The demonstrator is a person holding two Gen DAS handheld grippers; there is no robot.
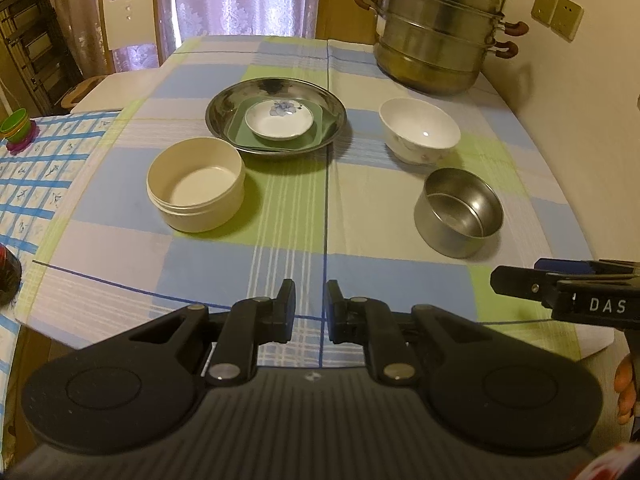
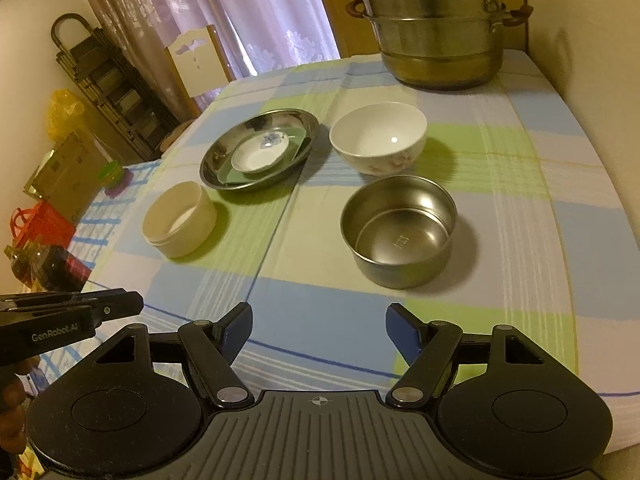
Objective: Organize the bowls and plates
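Note:
A steel plate [image 1: 276, 92] sits mid-table and holds a green square plate [image 1: 240, 132] with a small white flowered dish [image 1: 279, 120] on top. Left of it stands a cream round bowl [image 1: 196, 184]. To the right are a white bowl [image 1: 418, 128] and, nearer, a steel bowl [image 1: 458, 212]. My left gripper [image 1: 311, 304] hovers over the near table edge, jaws almost together, nothing between them. My right gripper [image 2: 320, 328] is open and empty, just short of the steel bowl [image 2: 398, 232]. The white bowl [image 2: 378, 140] lies beyond that.
A tall steel steamer pot [image 1: 436, 28] fills the far right corner by the wall. A chair [image 1: 128, 20] stands at the far left. A lower table with a blue check cloth [image 1: 36, 176] carries stacked green cups [image 1: 16, 124]. A dark bottle [image 1: 8, 280] is at the left edge.

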